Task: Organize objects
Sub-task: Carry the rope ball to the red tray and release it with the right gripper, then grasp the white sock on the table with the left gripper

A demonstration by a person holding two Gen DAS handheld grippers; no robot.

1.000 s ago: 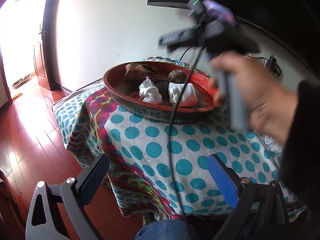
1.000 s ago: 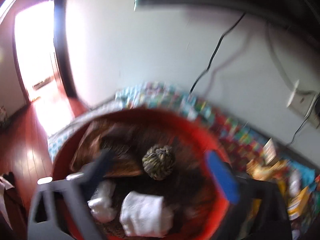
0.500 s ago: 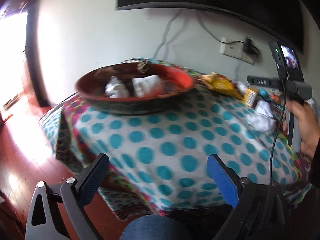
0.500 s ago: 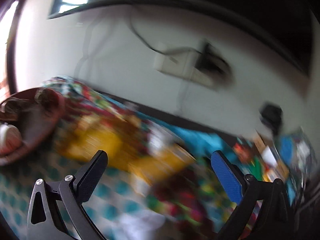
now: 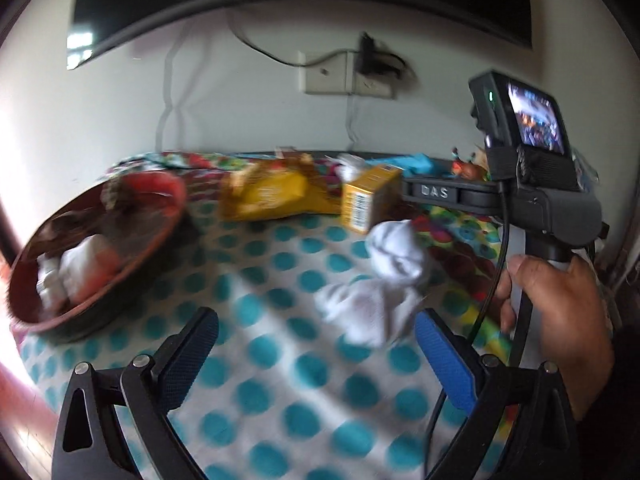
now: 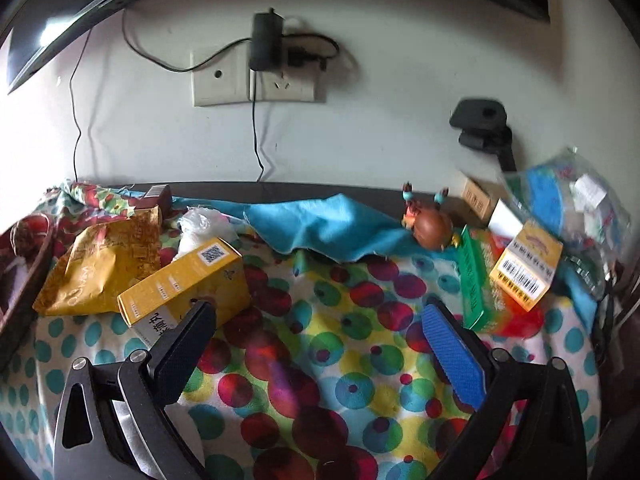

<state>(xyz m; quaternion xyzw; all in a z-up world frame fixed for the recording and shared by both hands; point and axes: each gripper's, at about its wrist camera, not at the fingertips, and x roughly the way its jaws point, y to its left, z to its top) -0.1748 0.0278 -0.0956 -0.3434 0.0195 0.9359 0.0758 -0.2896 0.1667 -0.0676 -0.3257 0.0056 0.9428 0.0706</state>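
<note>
**Both grippers open above the cluttered table**

The left hand-held gripper [image 5: 316, 356] hovers low over the dotted table [image 5: 280, 380], fingers spread apart, empty. White socks [image 5: 384, 280] lie just ahead of it; the red bowl [image 5: 120, 256] sits at far left. A hand [image 5: 560, 312] grips the right tool's handle upright. The right hand-held gripper [image 6: 320, 344] is spread too, near a yellow box [image 6: 188, 284].

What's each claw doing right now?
Left claw: open, empty, above the cloth near the white socks.
Right claw: open, empty.
</note>
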